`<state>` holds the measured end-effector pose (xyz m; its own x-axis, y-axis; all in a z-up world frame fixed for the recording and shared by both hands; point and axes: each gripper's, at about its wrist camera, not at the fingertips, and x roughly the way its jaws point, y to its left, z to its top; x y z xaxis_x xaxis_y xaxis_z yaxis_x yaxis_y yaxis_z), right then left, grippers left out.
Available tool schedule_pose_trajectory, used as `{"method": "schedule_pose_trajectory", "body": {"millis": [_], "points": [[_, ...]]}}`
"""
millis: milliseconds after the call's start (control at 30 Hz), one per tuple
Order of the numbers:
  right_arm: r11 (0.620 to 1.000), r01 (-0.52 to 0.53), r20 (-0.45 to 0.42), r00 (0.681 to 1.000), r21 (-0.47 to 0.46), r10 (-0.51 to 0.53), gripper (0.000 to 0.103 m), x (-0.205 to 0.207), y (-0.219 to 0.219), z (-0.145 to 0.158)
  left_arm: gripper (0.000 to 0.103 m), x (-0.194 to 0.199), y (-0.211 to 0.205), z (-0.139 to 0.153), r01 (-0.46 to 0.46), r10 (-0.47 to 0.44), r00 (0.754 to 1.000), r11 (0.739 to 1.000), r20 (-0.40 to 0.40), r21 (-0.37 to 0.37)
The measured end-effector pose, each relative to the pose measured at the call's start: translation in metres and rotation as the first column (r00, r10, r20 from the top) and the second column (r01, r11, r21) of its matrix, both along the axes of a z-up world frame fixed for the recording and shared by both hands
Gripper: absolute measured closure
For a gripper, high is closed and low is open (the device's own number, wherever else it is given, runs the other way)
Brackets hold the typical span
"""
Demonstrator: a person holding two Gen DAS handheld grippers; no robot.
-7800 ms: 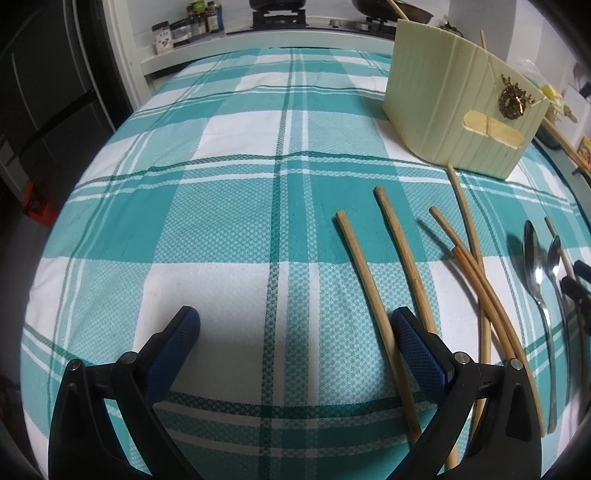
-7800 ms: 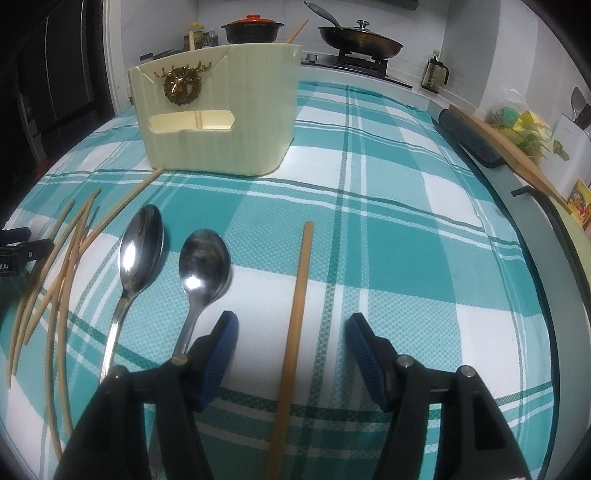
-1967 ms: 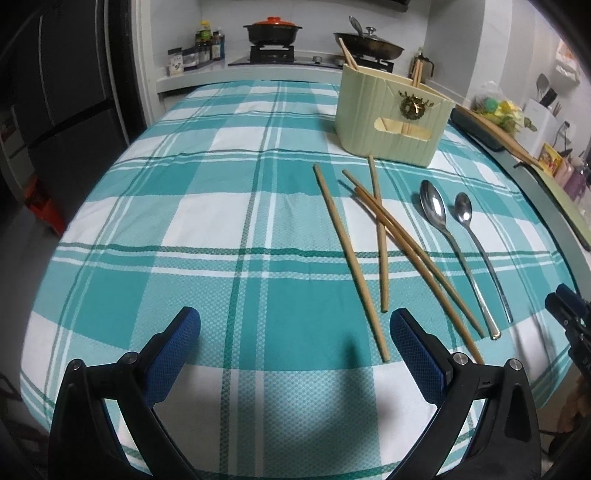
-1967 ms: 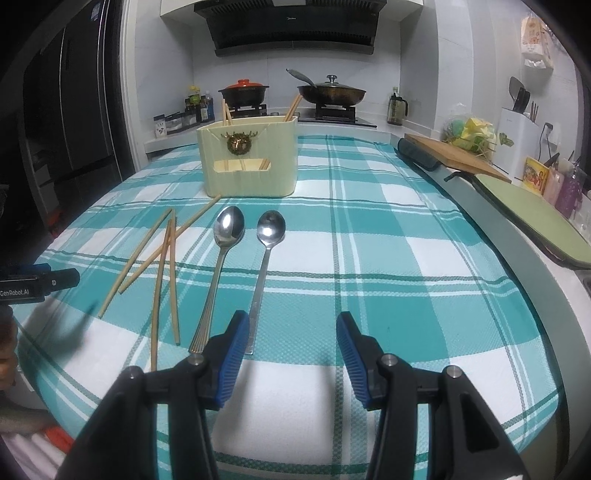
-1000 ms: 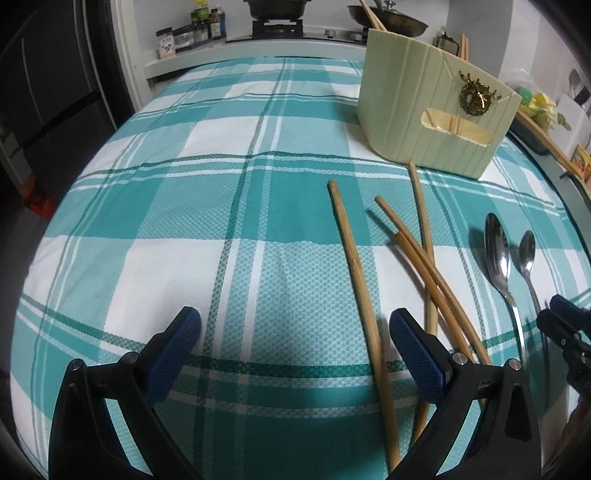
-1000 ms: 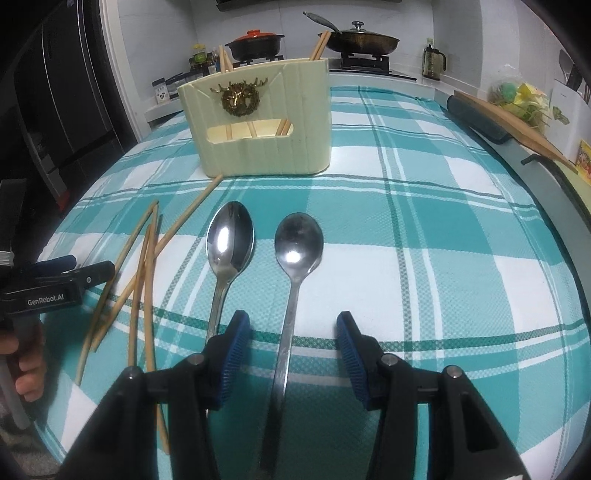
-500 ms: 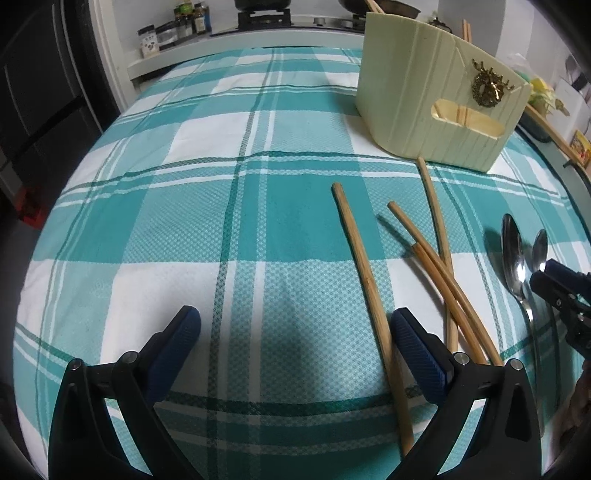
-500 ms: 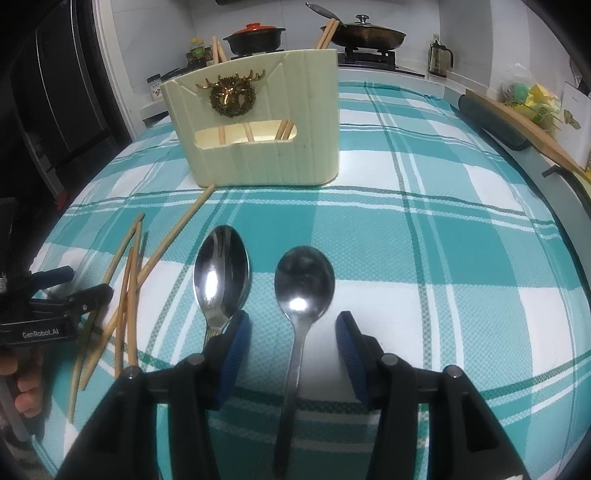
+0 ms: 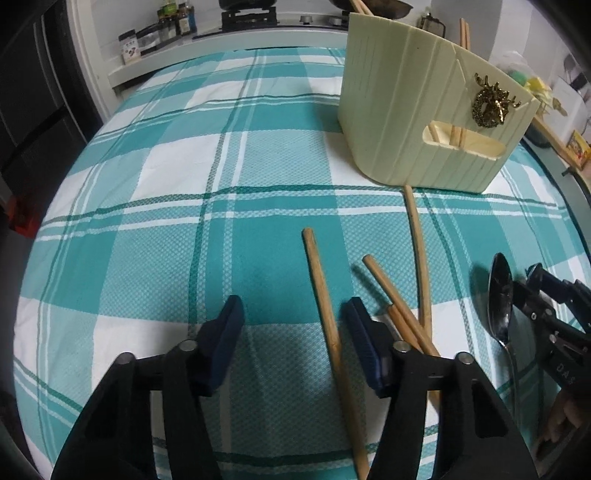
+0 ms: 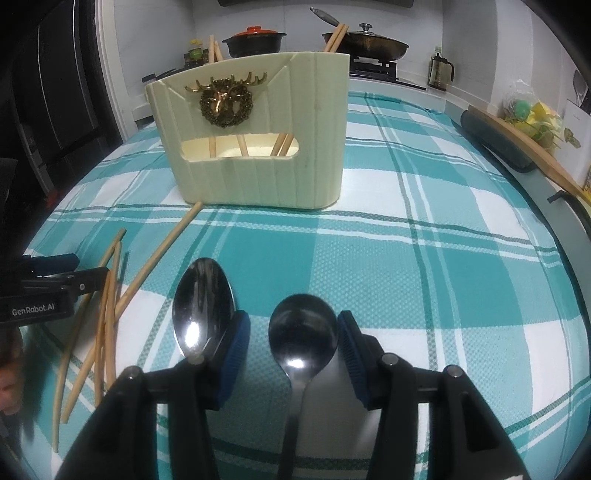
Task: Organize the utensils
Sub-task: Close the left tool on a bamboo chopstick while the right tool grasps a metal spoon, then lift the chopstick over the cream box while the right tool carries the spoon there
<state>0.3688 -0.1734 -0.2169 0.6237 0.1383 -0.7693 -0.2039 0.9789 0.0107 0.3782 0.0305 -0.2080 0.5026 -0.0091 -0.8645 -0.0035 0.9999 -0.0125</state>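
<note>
A cream utensil holder (image 9: pixel 417 122) with a gold deer badge stands on the teal plaid cloth and holds several chopsticks; it also shows in the right wrist view (image 10: pixel 255 147). Loose wooden chopsticks lie in front of it. My left gripper (image 9: pixel 295 343) is open, its jaws on either side of one chopstick (image 9: pixel 328 317), low over the cloth. Other chopsticks (image 9: pixel 417 273) lie just right of it. My right gripper (image 10: pixel 291 354) is open with the smaller spoon (image 10: pixel 301 336) between its jaws. The larger spoon (image 10: pixel 203 306) lies just left of the left finger.
A stove with a red-lidded pot (image 10: pixel 255 38) and a pan (image 10: pixel 365 42) stands behind the table. Spice jars (image 9: pixel 159 31) sit at the back left. A wooden board (image 10: pixel 524 144) and a dark roll lie along the right counter edge.
Both grippers have moved forward and down toward the cloth. The left jaws have narrowed around a chopstick. The right jaws now flank the smaller spoon's bowl.
</note>
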Motion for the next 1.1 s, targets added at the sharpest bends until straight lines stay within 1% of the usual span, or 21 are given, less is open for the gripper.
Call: {"method": "schedule_pose_trajectory", "body": {"millis": [33,67,100,133,167,267,400,567,700,800,933,1100], "points": [[1.000,0.003,0.002,1.000,-0.001,-0.003,0.057,0.001,0.000,0.000,0.063,-0.001,-0.001,0.001,0.005,-0.005,1.000,1.000,0.004,-0.001],[1.000,0.008,0.005,1.000,-0.005,-0.008,0.064,0.002,0.000,0.000,0.072,-0.002,-0.002,0.001,0.007,-0.007,1.000,1.000,0.009,0.001],[1.000,0.013,0.008,1.000,-0.005,-0.013,0.068,0.003,-0.001,0.001,0.084,-0.002,-0.002,0.001,0.009,-0.009,1.000,1.000,0.016,-0.002],[1.000,0.014,0.007,1.000,0.009,-0.014,0.068,0.004,-0.003,0.001,0.090,-0.003,-0.001,0.001,0.007,-0.007,1.000,1.000,0.024,-0.007],[1.000,0.015,0.006,1.000,0.023,-0.015,0.068,0.004,-0.005,0.001,0.094,-0.003,0.001,0.001,0.004,-0.004,1.000,1.000,0.028,-0.019],[0.998,0.019,0.013,1.000,0.063,-0.020,0.068,0.004,-0.011,0.002,0.098,-0.003,0.009,0.003,-0.014,0.017,0.999,0.997,0.034,-0.073],[0.995,0.003,0.059,0.998,0.098,-0.009,0.068,-0.004,-0.016,0.015,0.098,-0.010,0.015,0.017,-0.012,0.021,0.996,0.994,0.082,-0.111],[0.993,-0.029,0.123,0.992,0.117,0.015,0.068,-0.021,-0.016,0.043,0.098,-0.030,0.021,0.052,0.009,0.015,0.986,0.990,0.167,-0.143],[0.989,-0.051,0.177,0.984,0.138,0.026,0.068,-0.038,-0.017,0.069,0.098,-0.055,0.030,0.084,0.025,0.019,0.970,0.984,0.243,-0.177],[0.987,-0.063,0.221,0.975,0.148,0.029,0.068,-0.053,-0.018,0.087,0.098,-0.070,0.033,0.103,0.037,0.021,0.957,0.980,0.290,-0.193],[0.986,-0.078,0.268,0.963,0.149,0.035,0.068,-0.069,-0.018,0.106,0.098,-0.087,0.037,0.120,0.052,0.025,0.941,0.975,0.337,-0.216],[0.985,-0.083,0.304,0.952,0.150,0.034,0.068,-0.083,-0.017,0.119,0.098,-0.102,0.033,0.133,0.077,0.013,0.926,0.972,0.377,-0.222]]}}
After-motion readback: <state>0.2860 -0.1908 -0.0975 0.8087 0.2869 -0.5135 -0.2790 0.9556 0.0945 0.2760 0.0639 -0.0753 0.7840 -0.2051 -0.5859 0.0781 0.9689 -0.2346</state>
